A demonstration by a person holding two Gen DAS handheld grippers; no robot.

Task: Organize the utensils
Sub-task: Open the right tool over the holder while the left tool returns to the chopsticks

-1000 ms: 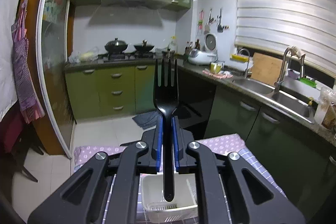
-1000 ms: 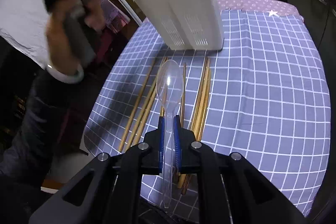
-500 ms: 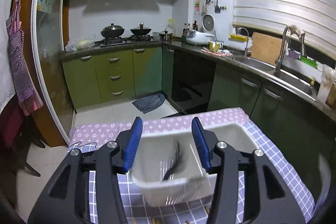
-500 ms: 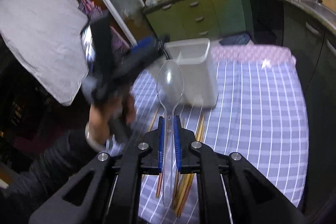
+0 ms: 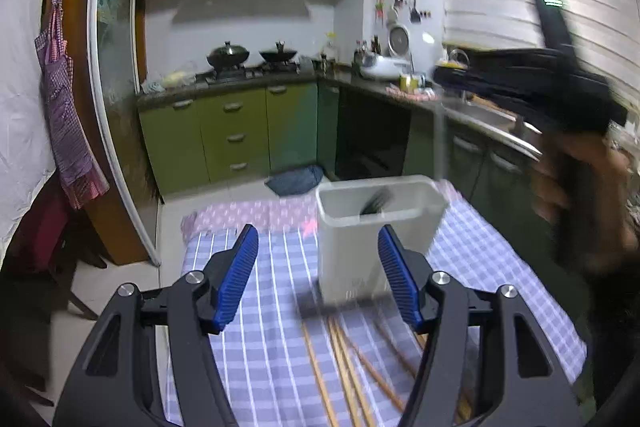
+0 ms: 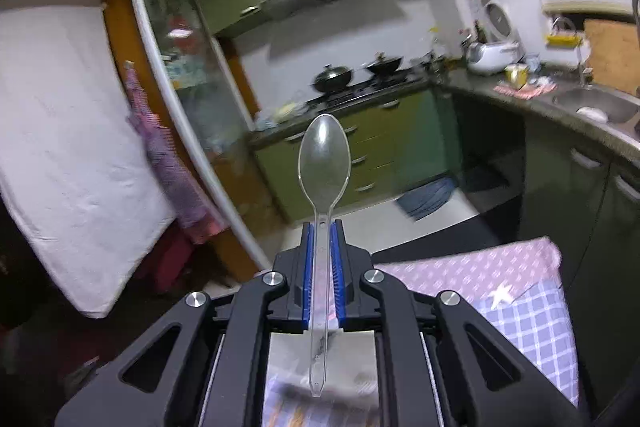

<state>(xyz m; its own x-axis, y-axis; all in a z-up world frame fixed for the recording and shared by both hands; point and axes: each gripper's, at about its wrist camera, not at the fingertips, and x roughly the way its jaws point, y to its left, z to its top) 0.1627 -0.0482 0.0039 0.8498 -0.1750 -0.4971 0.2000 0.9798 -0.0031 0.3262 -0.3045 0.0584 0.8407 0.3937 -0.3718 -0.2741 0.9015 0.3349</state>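
Note:
My left gripper [image 5: 318, 259] is open and empty, just in front of the white utensil holder [image 5: 376, 227] that stands on the checked tablecloth [image 5: 264, 347]. The black fork [image 5: 374, 202] leans inside the holder. Several wooden chopsticks [image 5: 344, 363] lie on the cloth below the holder. My right gripper [image 6: 322, 247] is shut on a clear plastic spoon [image 6: 324, 163], bowl upward, handle pointing down over the holder [image 6: 320, 347] seen blurred beneath it. In the left wrist view the right gripper [image 5: 520, 83] hovers above and right of the holder, blurred.
Green kitchen cabinets [image 5: 236, 135] and a stove with pots [image 5: 228, 53] stand behind the table. A counter with a sink [image 6: 600, 107] runs along the right. A glass door [image 5: 116, 87] and a hanging apron [image 5: 60, 87] are at the left.
My left gripper let go of the black fork into the holder, opened and drew back. My right gripper lifted the clear spoon from over the chopsticks and now holds it upright above the holder.

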